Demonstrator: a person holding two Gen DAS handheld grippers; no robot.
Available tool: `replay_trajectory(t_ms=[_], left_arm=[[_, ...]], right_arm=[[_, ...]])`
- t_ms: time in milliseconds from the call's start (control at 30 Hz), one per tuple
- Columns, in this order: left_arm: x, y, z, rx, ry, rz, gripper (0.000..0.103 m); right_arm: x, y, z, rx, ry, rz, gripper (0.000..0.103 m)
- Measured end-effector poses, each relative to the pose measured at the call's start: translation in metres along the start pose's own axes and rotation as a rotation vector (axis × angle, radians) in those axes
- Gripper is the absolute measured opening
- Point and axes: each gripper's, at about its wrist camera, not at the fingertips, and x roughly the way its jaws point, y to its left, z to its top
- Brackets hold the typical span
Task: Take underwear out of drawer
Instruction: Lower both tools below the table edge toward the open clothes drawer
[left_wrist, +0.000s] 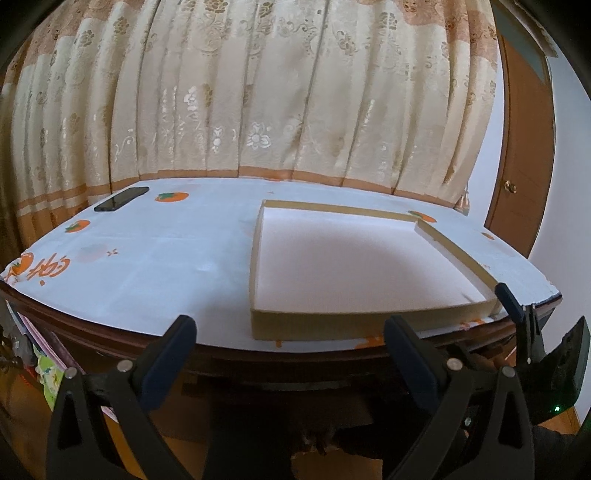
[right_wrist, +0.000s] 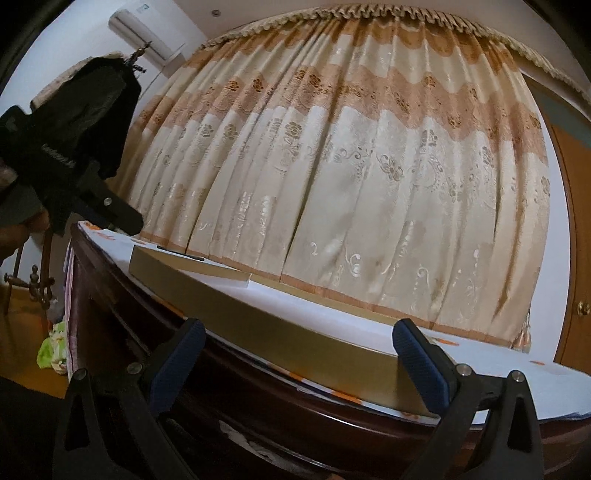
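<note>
Between the spread fingers of the left gripper (left_wrist: 290, 326) nothing is held; they hang wide apart just short of the near wall of the shallow tan box (left_wrist: 369, 325), which sits empty on the patterned cloth of the surface (left_wrist: 155, 266). Right of that box, the right gripper (right_wrist: 299, 334) is likewise wide apart and empty, lower down, level with the box wall and the dark wooden edge of the surface. Left of the box and further back lies a dark phone (left_wrist: 121, 199); behind it hangs a cream curtain (left_wrist: 280, 92). No underwear shows, and no drawer can be made out, though dim white cloth shows below the box in the right wrist view. Judging by this, the task stands at its opening: the next move calls for lowering the fingers beneath the surface to find the drawer front
</note>
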Motion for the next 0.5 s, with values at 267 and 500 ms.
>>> replay_trajectory(t_ms=[267,500], left_arm=[[0.013,0.002,-0.001,-0.007,0.027,0.015,0.103],[0.012,-0.003,-0.004,0.013,0.032,0.008,0.103]], right_arm=[[0.001,0.007,-0.009,-0.081,-0.026,-0.02,0.102],[0.008,0.006,-0.007,-0.122,-0.003,-0.015,0.102]])
